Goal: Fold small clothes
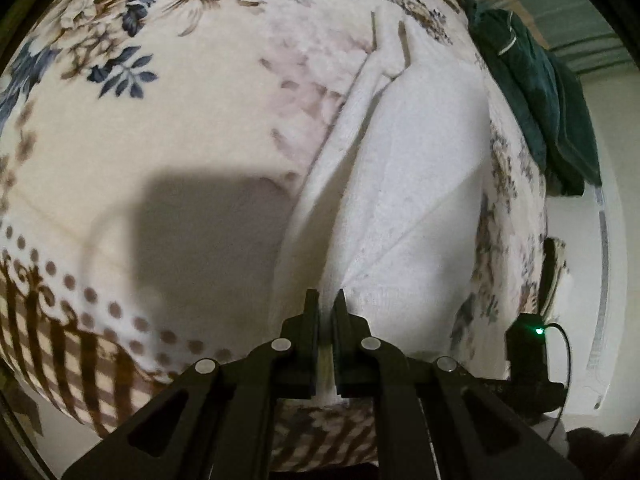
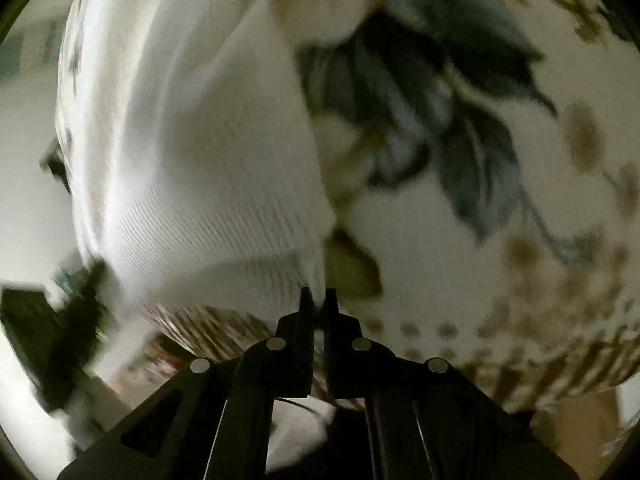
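Observation:
A white knit garment lies stretched on a floral blanket, running from the near edge toward the far side, with folds along its left side. My left gripper is shut on the garment's near edge. In the right wrist view the same white garment shows its ribbed hem, lifted and blurred. My right gripper is shut on a corner of that hem, above the blanket.
A dark green garment lies bunched at the blanket's far right edge. A black device with a green light sits at the right near edge. The blanket's checked border marks the near edge. Pale floor lies beyond.

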Tool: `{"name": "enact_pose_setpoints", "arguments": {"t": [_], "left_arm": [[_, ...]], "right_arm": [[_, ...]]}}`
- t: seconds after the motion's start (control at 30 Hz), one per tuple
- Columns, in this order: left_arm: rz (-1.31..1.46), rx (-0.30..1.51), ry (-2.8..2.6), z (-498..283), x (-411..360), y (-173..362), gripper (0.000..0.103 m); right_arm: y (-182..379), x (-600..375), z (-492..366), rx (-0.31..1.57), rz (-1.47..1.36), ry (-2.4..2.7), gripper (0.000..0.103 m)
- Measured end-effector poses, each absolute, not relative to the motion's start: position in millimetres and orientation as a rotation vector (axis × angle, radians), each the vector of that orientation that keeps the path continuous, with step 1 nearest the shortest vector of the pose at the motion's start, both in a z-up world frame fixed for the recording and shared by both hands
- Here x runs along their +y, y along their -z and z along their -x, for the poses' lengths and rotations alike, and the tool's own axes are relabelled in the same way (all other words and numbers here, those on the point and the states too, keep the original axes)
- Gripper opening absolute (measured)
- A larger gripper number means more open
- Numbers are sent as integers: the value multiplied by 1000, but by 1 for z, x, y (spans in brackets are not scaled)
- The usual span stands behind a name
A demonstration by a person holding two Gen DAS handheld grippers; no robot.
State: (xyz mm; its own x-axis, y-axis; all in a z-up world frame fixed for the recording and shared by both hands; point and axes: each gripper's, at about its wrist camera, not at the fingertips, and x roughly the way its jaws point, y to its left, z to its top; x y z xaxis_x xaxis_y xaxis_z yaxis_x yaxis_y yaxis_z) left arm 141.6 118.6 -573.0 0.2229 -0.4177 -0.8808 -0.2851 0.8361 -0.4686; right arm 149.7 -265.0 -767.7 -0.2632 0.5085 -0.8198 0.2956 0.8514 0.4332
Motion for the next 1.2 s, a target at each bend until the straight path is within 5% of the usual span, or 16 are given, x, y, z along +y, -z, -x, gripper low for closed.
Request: {"name": "enact_pose_setpoints", "arguments": {"t": [0.2,0.3,0.33,0.4,0.47,1.1,1.13,1.2], "left_arm": [[606,1422,137,-149,124,595,3],[612,1425,162,-151,124,597,3],[616,1429,170,-151,123,598,3],[619,1439,182,-150,124,601,3],[619,1444,185,-150,124,602,4],[585,1487,260,-161,118,615,7],[588,1487,268,-160,118,613,7],[591,1493,268,-159,118,609,26]], "right_arm": [[764,-286,-153,1804,-919,-226,13],[766,-308,-147,1690,-1198,-176,60],[773,-311,-143,1667,-1264,-151,64],[793,-312,-135,1648,-1411,-113,63],[805,-309,-124,1615,-1479,-42,6],[779,-249,-82,1816,-996,55,1],[777,-242,-88,1837,-969,-1,5],[768,-229,-97,1880,-870,-60,22]]}}
